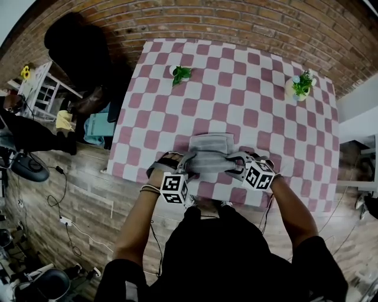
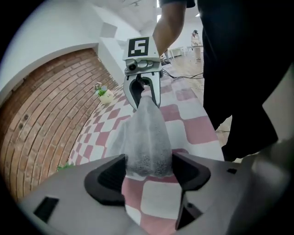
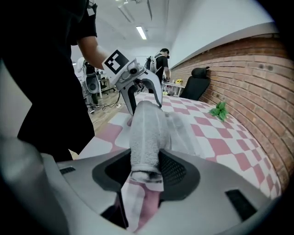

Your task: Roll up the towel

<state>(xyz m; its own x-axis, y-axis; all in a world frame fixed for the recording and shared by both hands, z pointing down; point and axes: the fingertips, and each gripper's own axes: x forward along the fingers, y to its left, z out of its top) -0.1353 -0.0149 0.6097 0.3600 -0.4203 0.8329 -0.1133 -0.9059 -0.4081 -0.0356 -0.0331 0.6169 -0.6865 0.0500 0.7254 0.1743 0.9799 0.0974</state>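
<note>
Grey towel (image 1: 209, 154) lay rolled crosswise.
Left tongs (image 2: 149, 174) stood released around its left end; right tongs (image 3: 146, 172) clenched its right end.

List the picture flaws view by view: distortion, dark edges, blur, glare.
Head view: strong fisheye bends the brick wall and the table edges, and the corners go black. Left gripper view: round dark vignette, the towel weave is sharp near the lens, and the room behind is washed out bright. Right gripper view: the ceiling strip light glares, and the edges are black.
</note>
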